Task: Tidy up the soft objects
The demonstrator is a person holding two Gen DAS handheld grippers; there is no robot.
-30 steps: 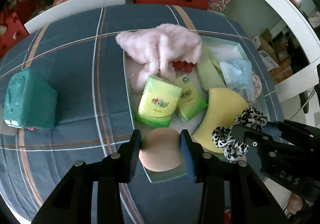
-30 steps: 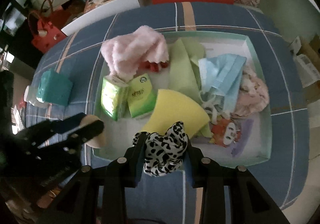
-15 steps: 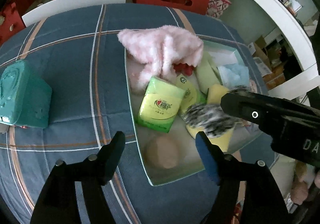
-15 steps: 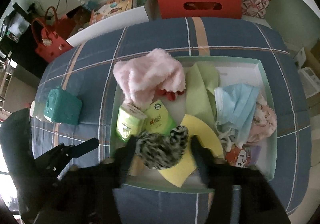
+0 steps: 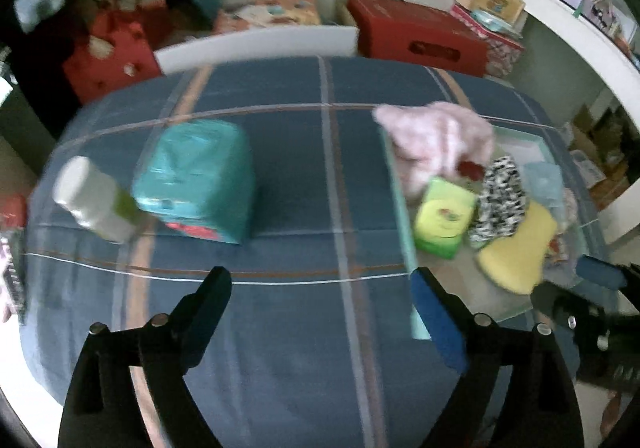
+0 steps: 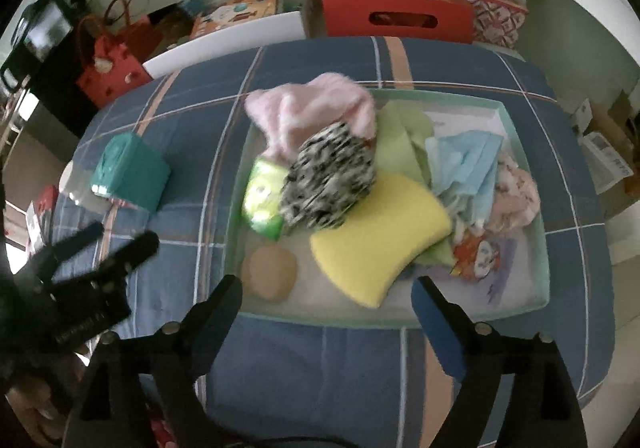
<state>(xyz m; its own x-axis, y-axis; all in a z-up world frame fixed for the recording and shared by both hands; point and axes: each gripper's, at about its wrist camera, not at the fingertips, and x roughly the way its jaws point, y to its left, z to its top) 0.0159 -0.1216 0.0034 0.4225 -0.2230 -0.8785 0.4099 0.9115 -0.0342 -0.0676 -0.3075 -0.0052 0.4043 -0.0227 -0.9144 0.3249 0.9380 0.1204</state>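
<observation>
Right hand-held gripper (image 6: 326, 294) agape at tray's (image 6: 400, 318) near rim

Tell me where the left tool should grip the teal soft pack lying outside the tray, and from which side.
Grip the teal pack across its two side faces, about mid-height, coming from above. It sits blocky and upright on the blue plaid cover with open cloth on its right. A white bottle crowds its left side, so lower that finger carefully. The left tool is open wide enough, probably.

1. 1 tray (image 6: 524, 304)
2. 1 pink fluffy cloth (image 6: 312, 108)
3. 1 leopard scrunchie (image 6: 332, 180)
4. 1 yellow sponge (image 6: 376, 244)
5. 1 beige puff (image 6: 270, 272)
6. 1 teal pack (image 5: 196, 180) on the blanket
7. 2 grippers: left (image 5: 320, 302), right (image 6: 326, 304)
</observation>
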